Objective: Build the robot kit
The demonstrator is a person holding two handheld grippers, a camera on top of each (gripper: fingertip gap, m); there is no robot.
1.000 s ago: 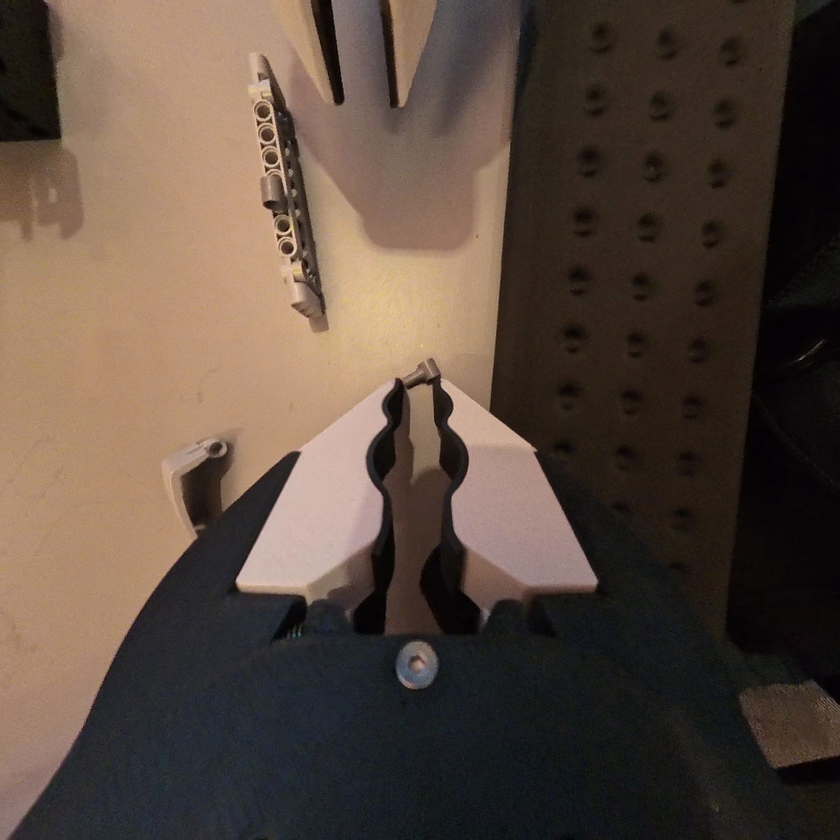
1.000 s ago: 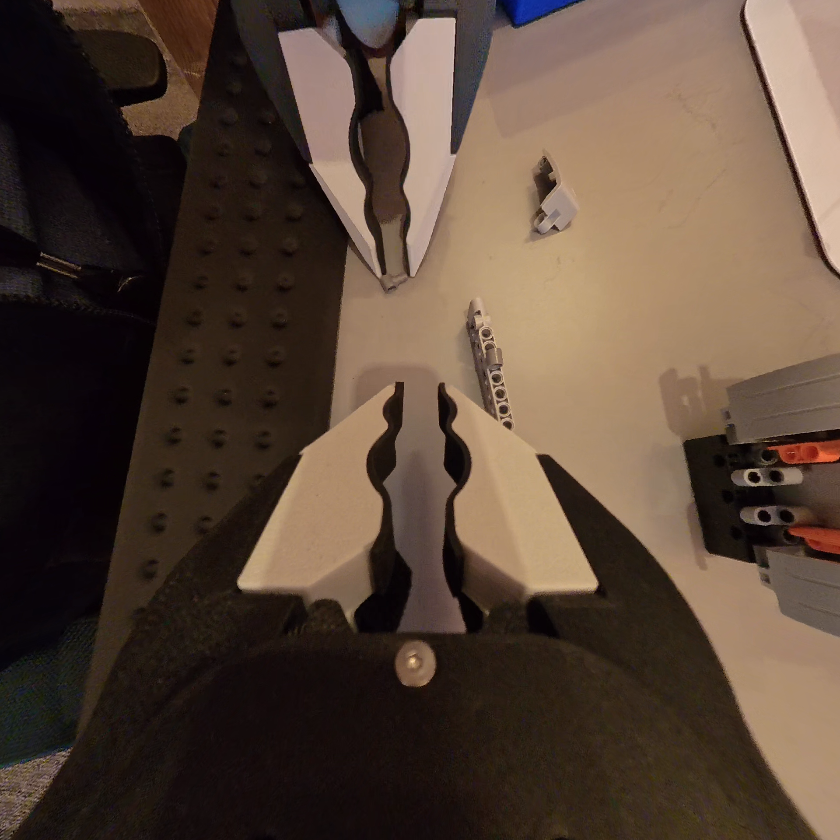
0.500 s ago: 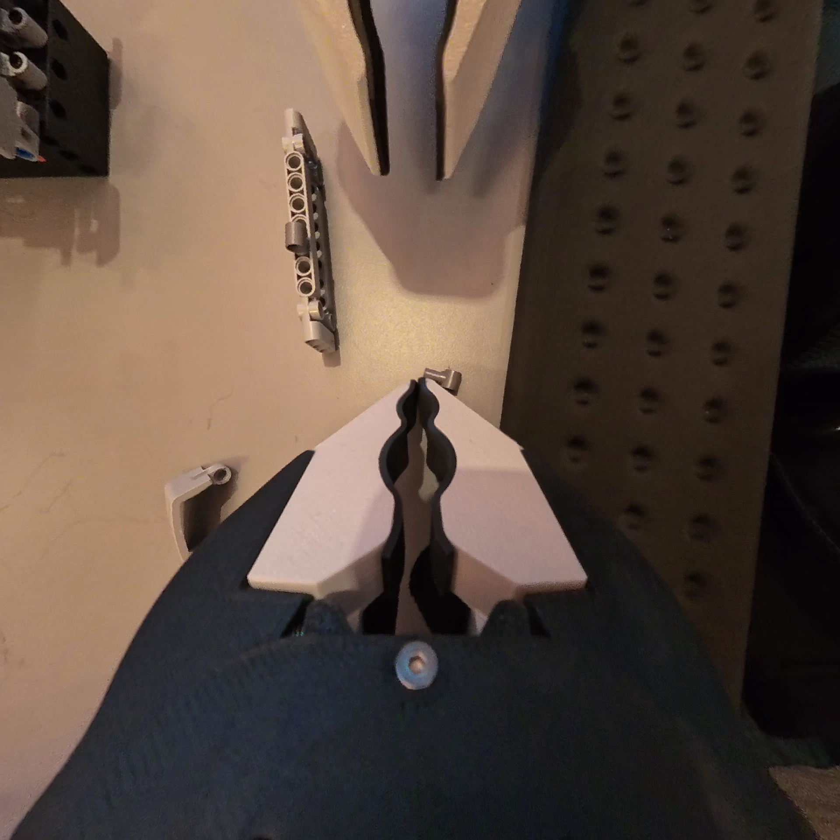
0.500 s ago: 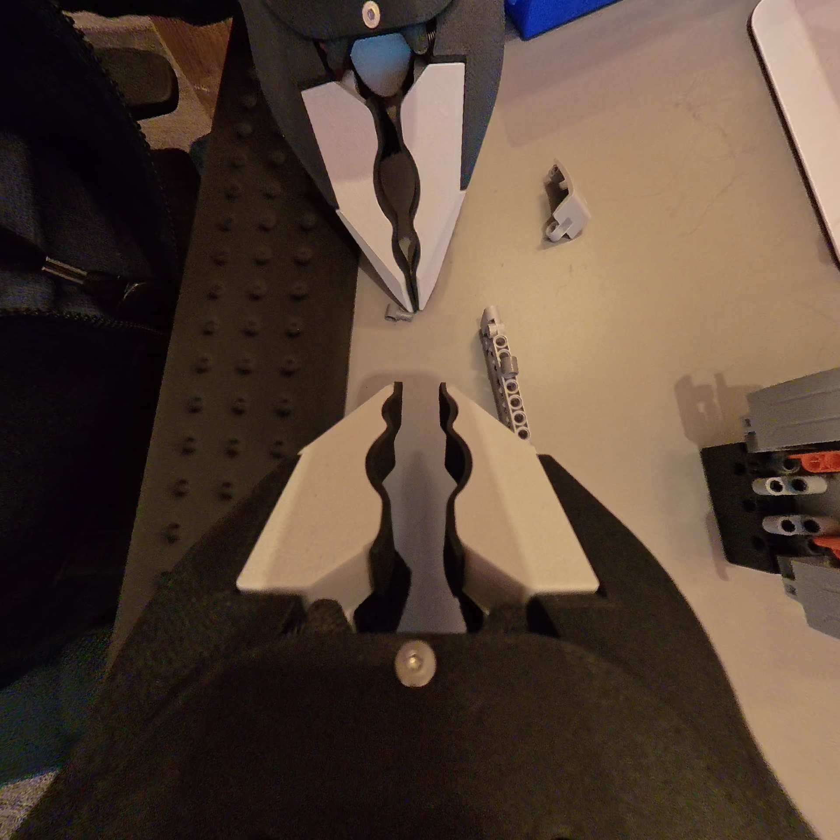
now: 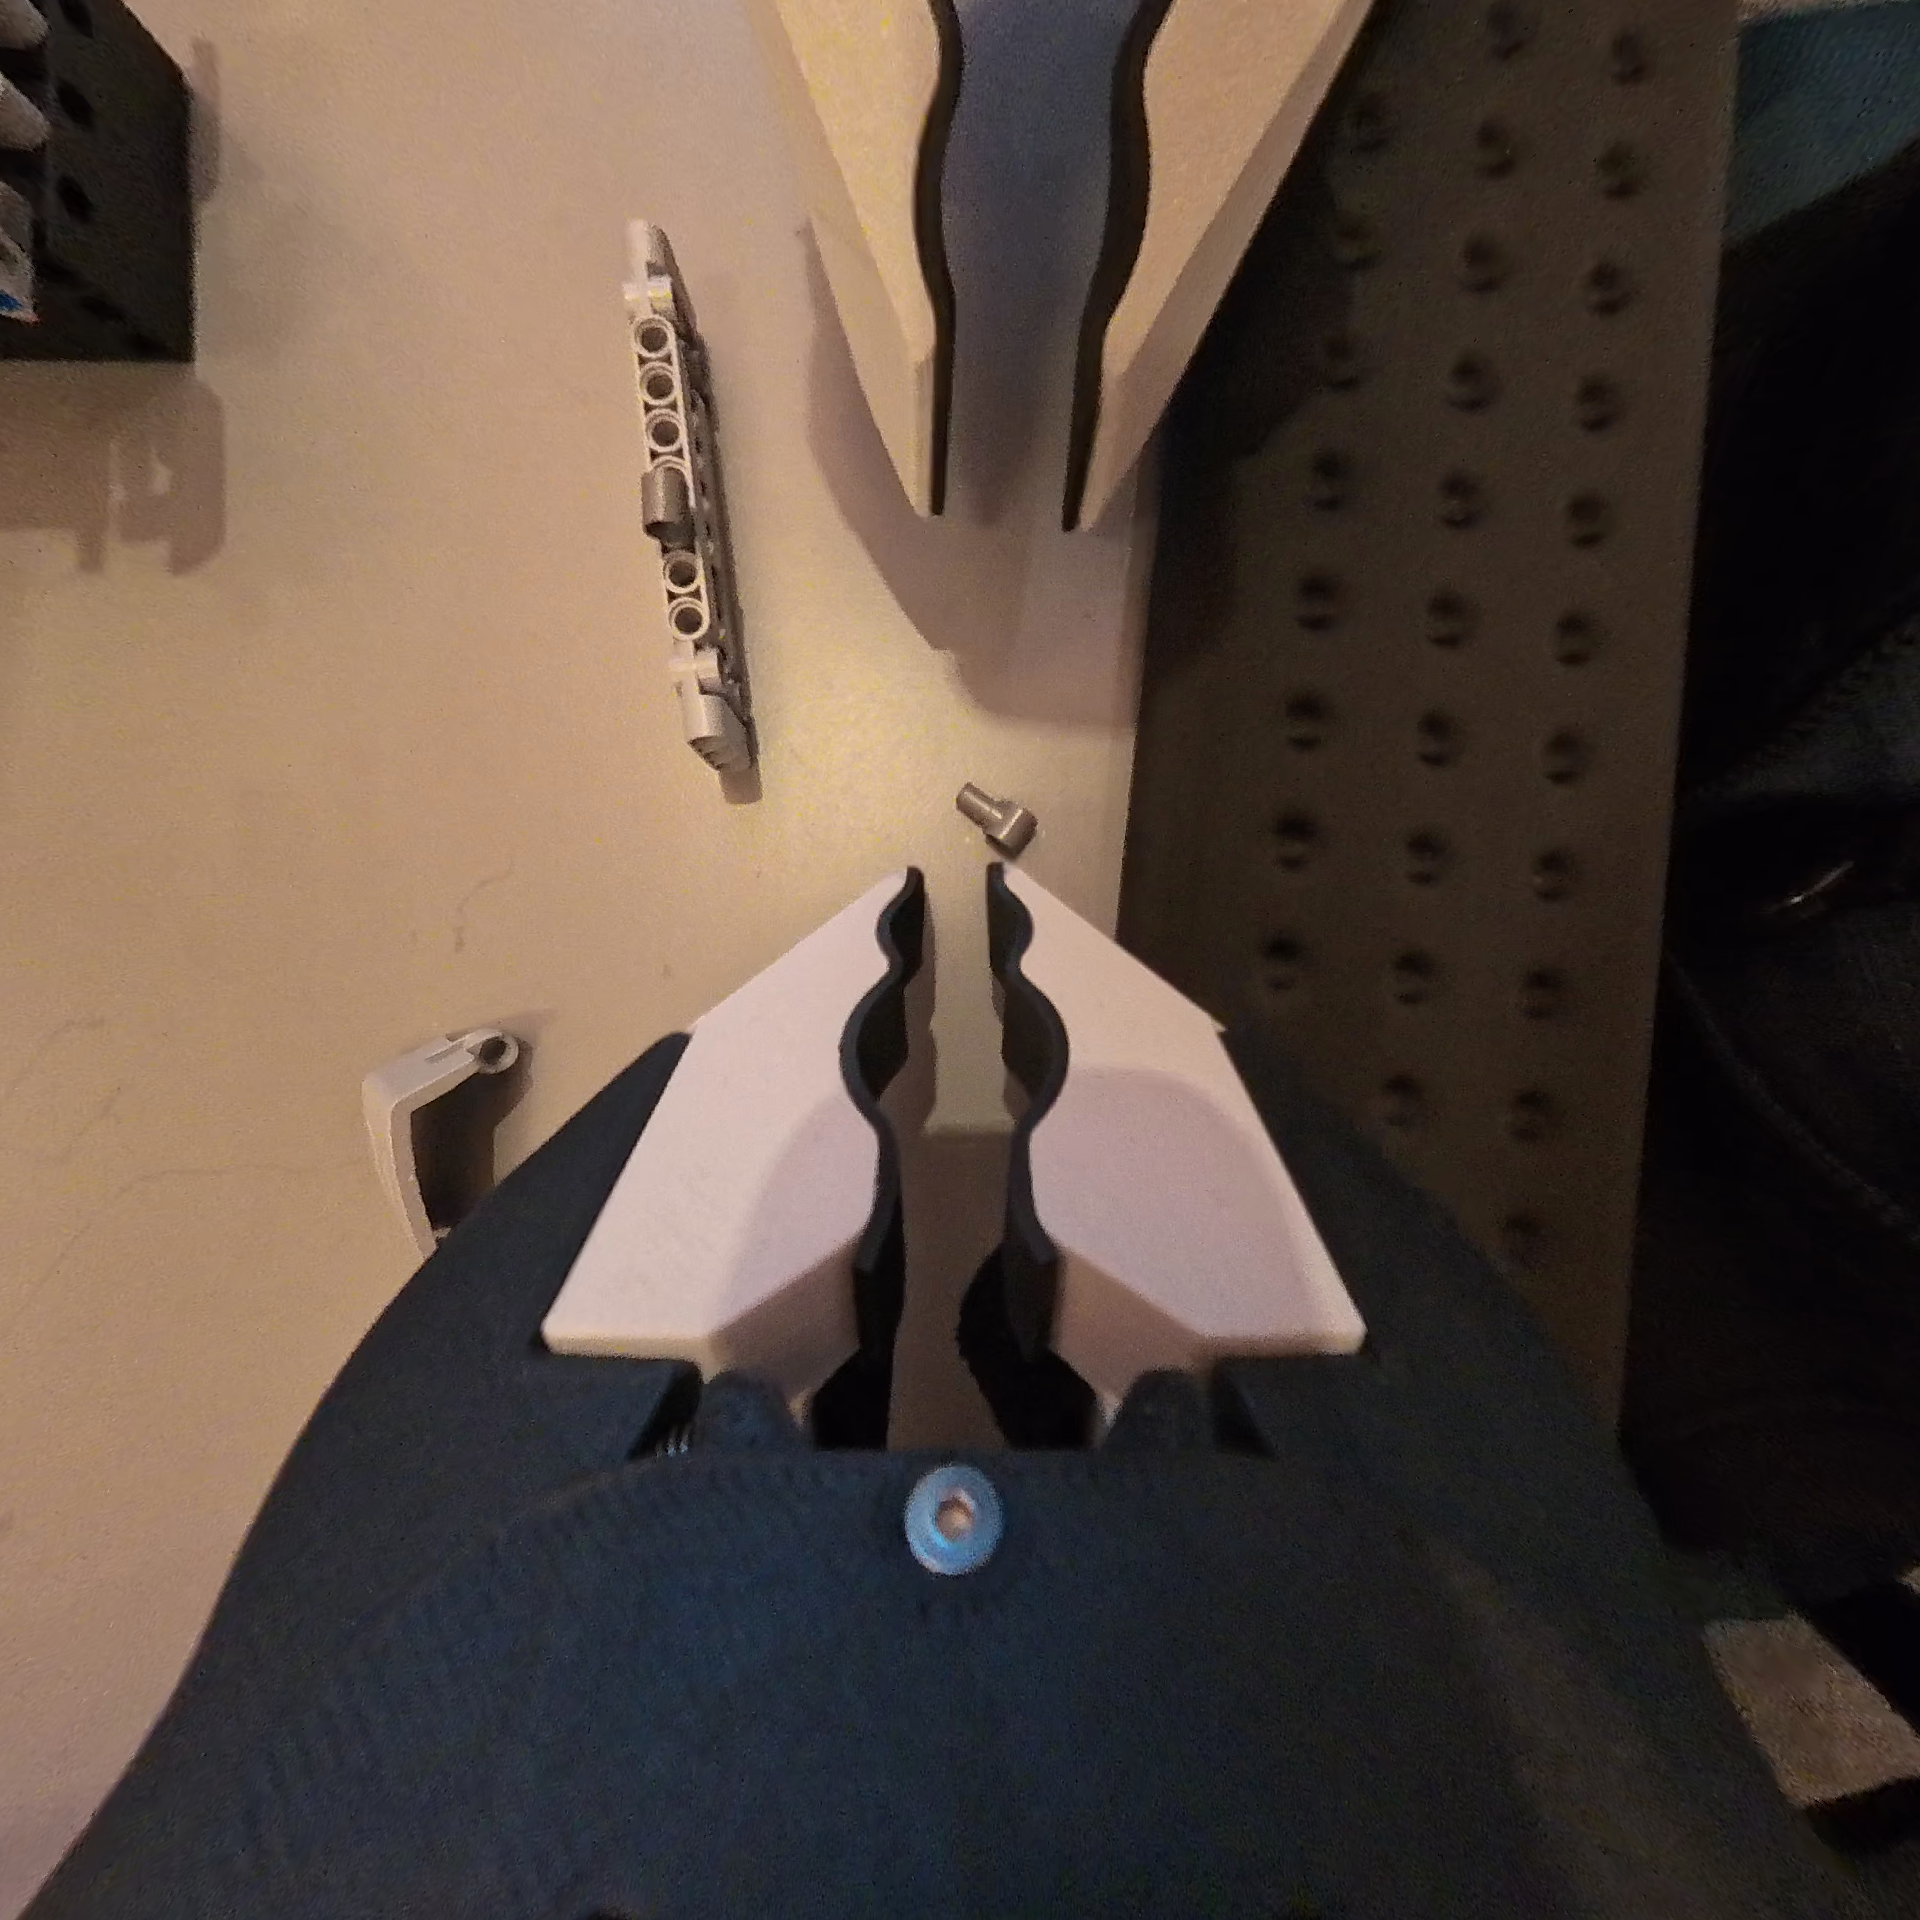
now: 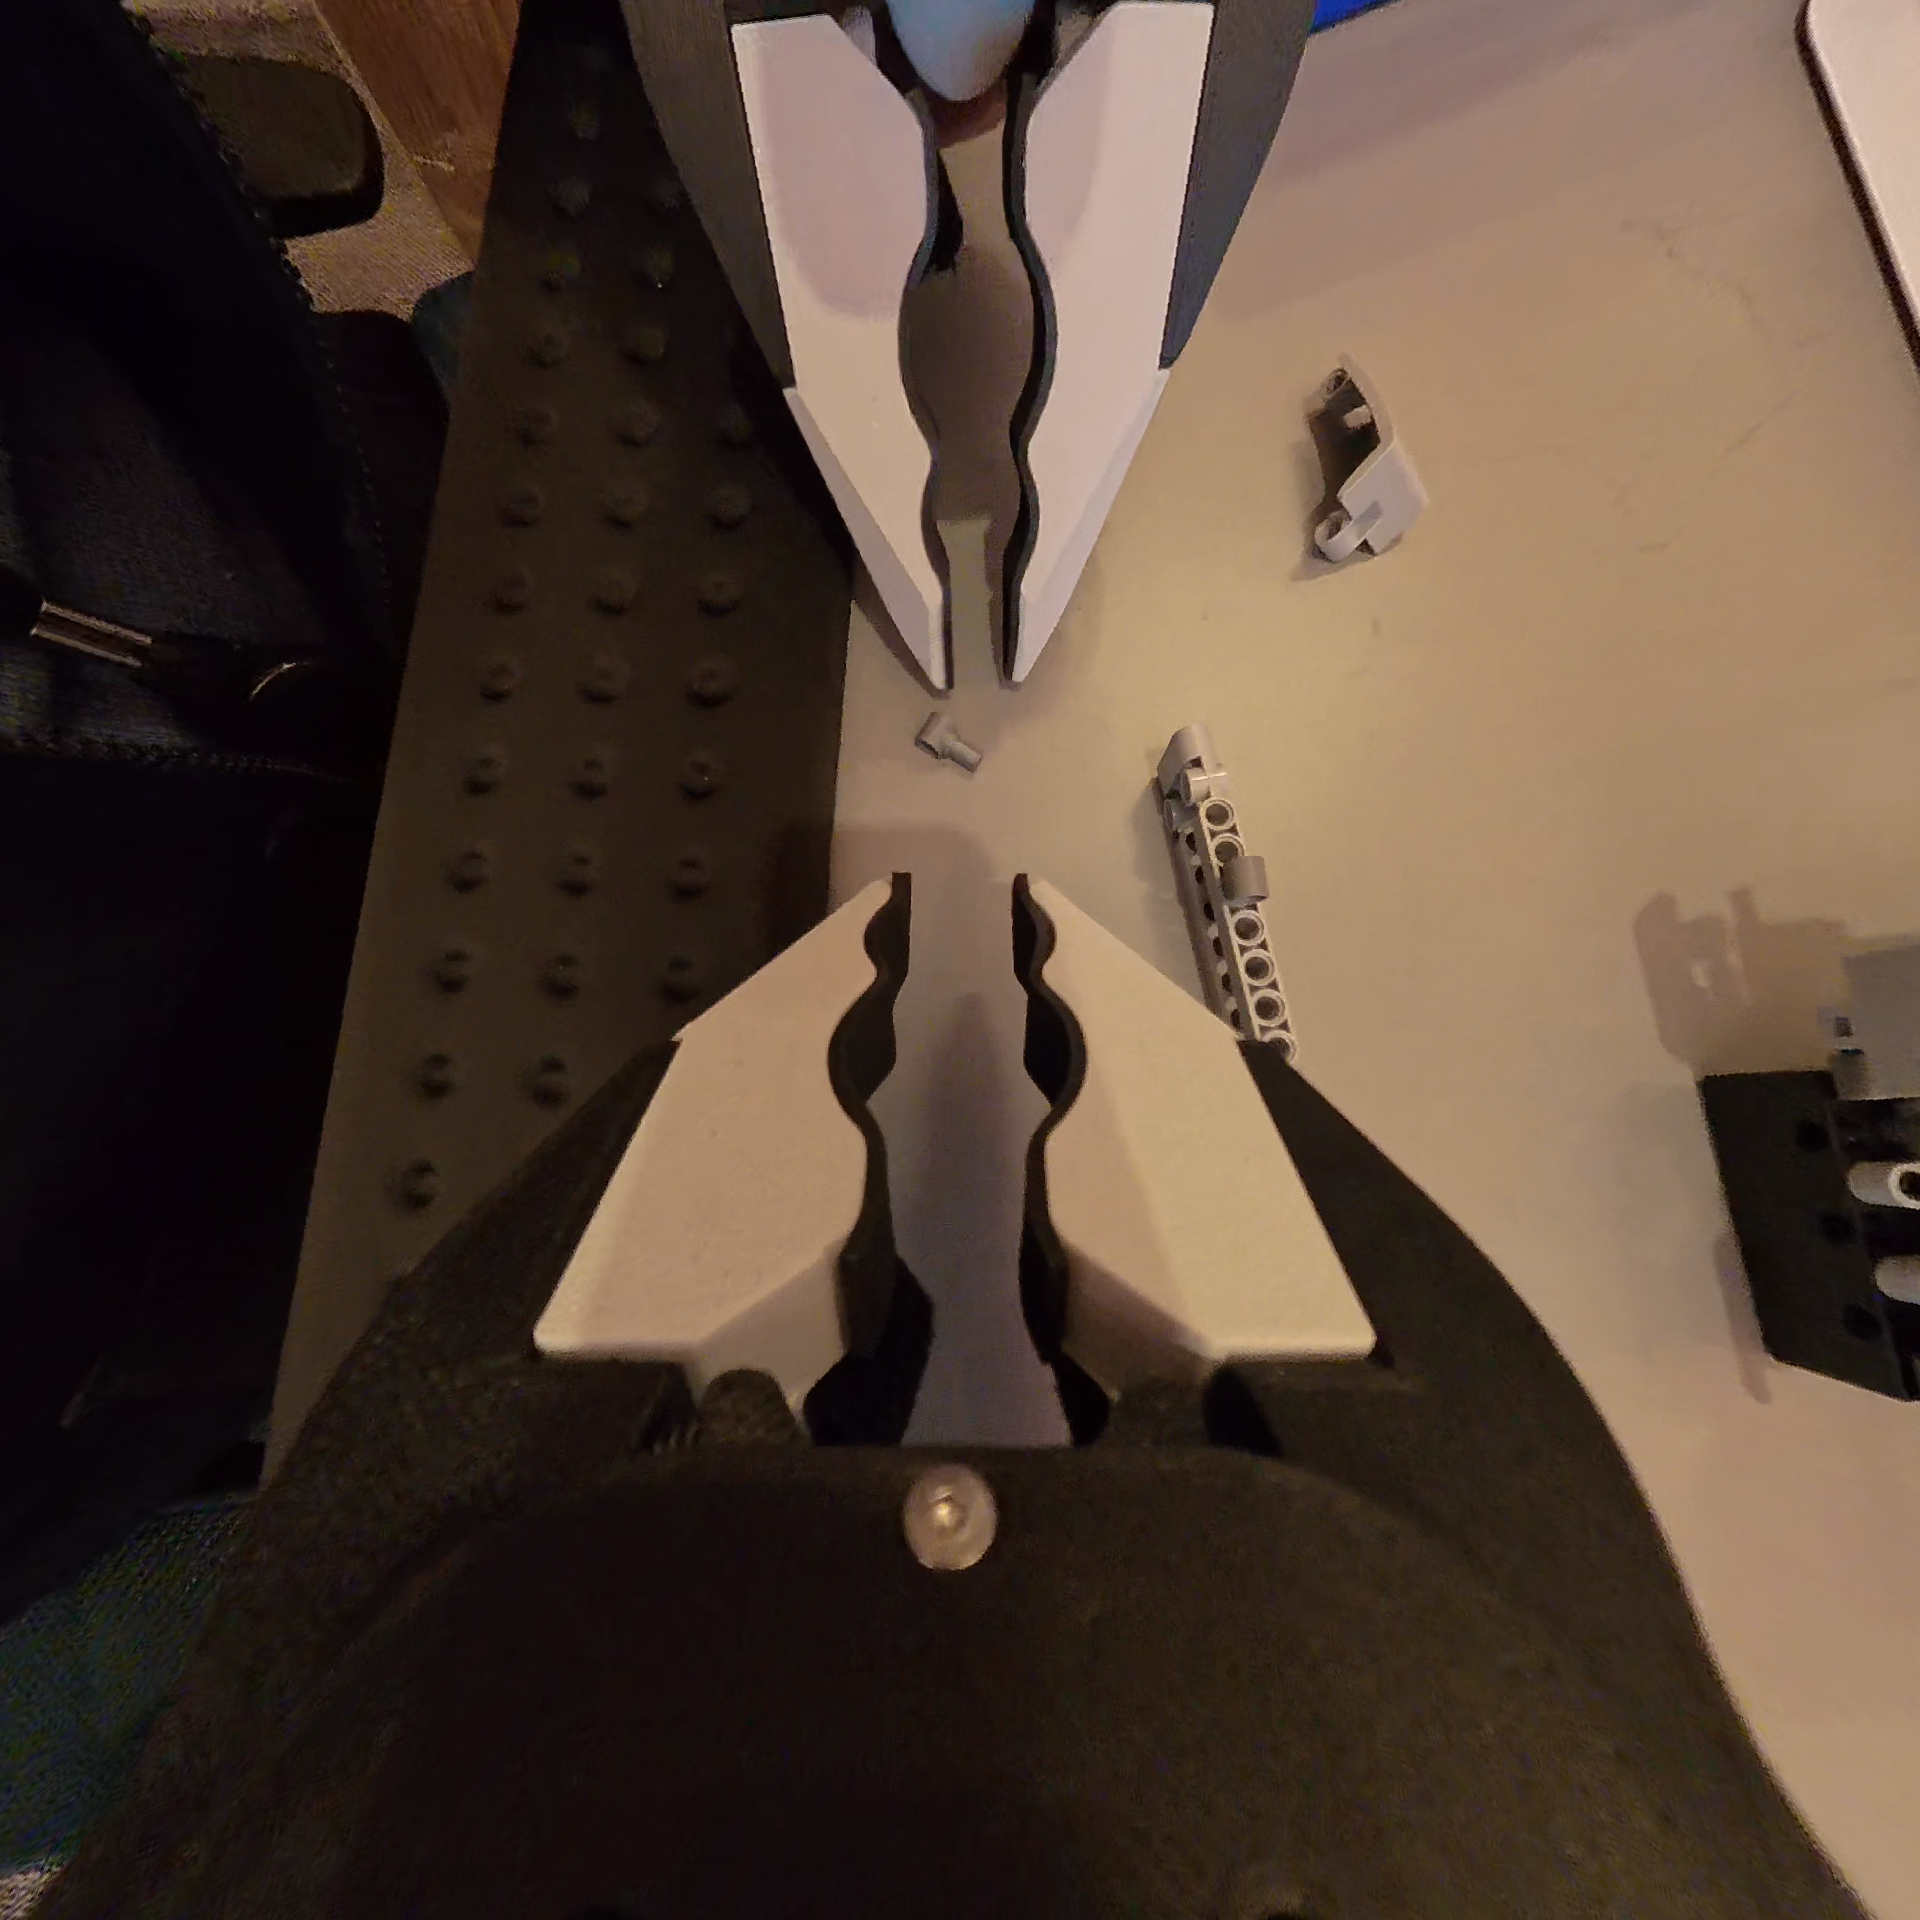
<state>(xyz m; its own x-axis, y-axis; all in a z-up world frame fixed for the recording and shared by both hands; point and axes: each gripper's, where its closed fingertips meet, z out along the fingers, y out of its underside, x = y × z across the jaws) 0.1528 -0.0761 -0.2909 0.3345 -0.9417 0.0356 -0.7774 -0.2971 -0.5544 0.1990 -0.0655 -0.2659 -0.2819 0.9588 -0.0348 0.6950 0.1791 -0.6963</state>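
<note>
A small grey connector pin [image 5: 997, 814] lies on the pale table just ahead of my left gripper [image 5: 954, 878], which is open a little and empty. The pin also shows in the right wrist view [image 6: 948, 745], between the two grippers. My right gripper [image 6: 961, 883] is open and empty, facing the left gripper [image 6: 977, 675]; it shows at the top of the left wrist view [image 5: 1003, 509]. A long grey beam with holes [image 5: 686, 499] lies to the left of the pin, and it also shows in the right wrist view [image 6: 1231, 925].
A dark studded mat [image 5: 1444, 623] runs along the table edge beside both grippers, also in the right wrist view [image 6: 603, 665]. A curved grey panel piece [image 5: 426, 1112] lies left of my left gripper. A black block assembly with pins [image 6: 1829, 1205] stands at the right. There is about 6 cm between the tips of the two grippers.
My left gripper shut at the pin's place, then opened again, leaving the pin lying on the table just ahead. The two grippers have drawn closer together.
</note>
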